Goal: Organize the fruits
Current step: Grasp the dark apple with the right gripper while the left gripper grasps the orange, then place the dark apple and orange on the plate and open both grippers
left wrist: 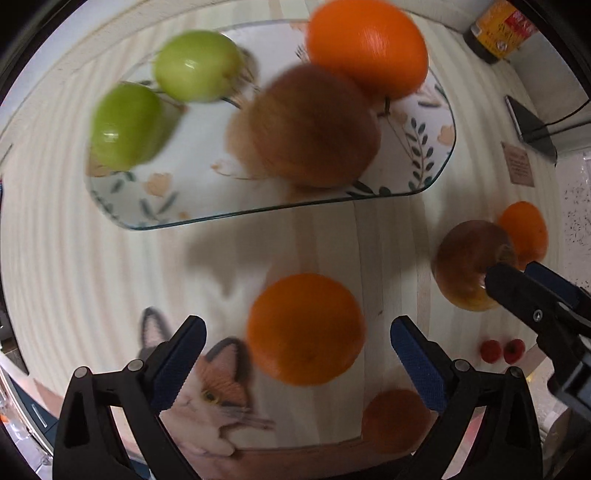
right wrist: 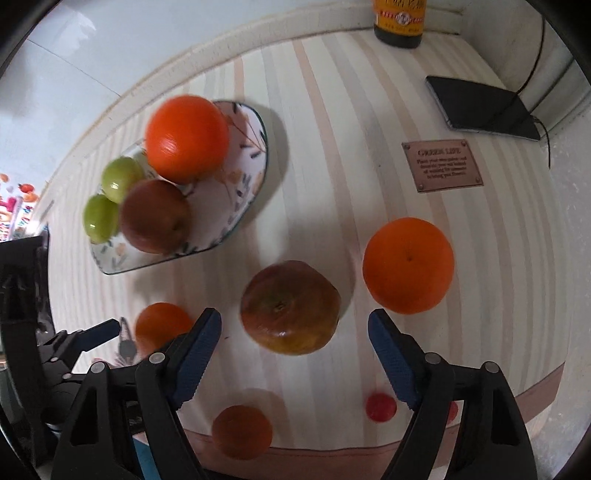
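Brown plaque [right wrist: 442,165] headed "GREEN LIFE", bottle label [right wrist: 399,16] illegible

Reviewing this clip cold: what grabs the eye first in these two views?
The floral plate at the far left of the striped cloth, piled with an orange, a brown apple and two green fruits. Nearer, the open left gripper frames a loose orange, and the open right gripper frames a brownish fruit, neither touched yet.
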The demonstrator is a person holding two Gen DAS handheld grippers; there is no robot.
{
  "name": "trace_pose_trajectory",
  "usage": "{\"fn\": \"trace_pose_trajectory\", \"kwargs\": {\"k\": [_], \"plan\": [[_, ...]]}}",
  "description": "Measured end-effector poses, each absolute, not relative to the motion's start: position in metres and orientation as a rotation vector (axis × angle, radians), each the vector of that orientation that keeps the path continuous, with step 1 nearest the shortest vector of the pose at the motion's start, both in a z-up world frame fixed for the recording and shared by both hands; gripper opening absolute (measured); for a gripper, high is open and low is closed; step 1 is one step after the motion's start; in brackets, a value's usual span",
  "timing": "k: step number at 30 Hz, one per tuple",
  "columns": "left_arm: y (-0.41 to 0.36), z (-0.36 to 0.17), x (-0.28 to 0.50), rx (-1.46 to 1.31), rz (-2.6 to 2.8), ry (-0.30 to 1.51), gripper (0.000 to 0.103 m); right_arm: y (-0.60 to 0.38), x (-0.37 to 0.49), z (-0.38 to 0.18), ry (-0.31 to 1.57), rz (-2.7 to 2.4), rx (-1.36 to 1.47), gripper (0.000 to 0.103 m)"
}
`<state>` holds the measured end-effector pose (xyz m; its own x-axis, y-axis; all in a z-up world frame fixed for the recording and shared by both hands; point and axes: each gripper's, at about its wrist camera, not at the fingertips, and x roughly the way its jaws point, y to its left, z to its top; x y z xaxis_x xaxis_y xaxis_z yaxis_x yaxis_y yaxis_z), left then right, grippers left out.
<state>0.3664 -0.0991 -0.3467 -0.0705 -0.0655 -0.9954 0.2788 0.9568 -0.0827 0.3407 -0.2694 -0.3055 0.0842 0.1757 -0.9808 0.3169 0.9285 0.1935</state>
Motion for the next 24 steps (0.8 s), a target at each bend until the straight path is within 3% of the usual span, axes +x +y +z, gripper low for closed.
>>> {"fn": "trace_pose_trajectory", "kwargs": {"k": [1,2,3,7,22,24], "plan": [[-0.100,-0.351,0.366,0.170,-0.282,1.614,0.086,-0.269,0.344,-0.311,1.505,-0.103,0.408,0.084],[-0.100,-0.353,0.366,0.154,-0.289,1.615,0.066,-0.268,0.345,-0.315,1.512,-0.105,0.407,0.084],[-0.099,-0.354,0.366,0.136,-0.293,1.618,0.064,-0.267,0.348,-0.320,1.521,-0.108,0.396,0.084],[-0.088,-0.348,0.363,0.158,-0.249,1.579,0.063,-0.263,0.358,-0.340,1.551,-0.080,0.381,0.073],[-0.023,-0.342,0.345,0.090,-0.157,1.596,0.063,-0.216,0.350,-0.352,1.618,0.044,0.438,0.074],[-0.019,-0.343,0.347,0.081,-0.160,1.597,0.063,-0.219,0.349,-0.349,1.612,0.043,0.438,0.079]]}}
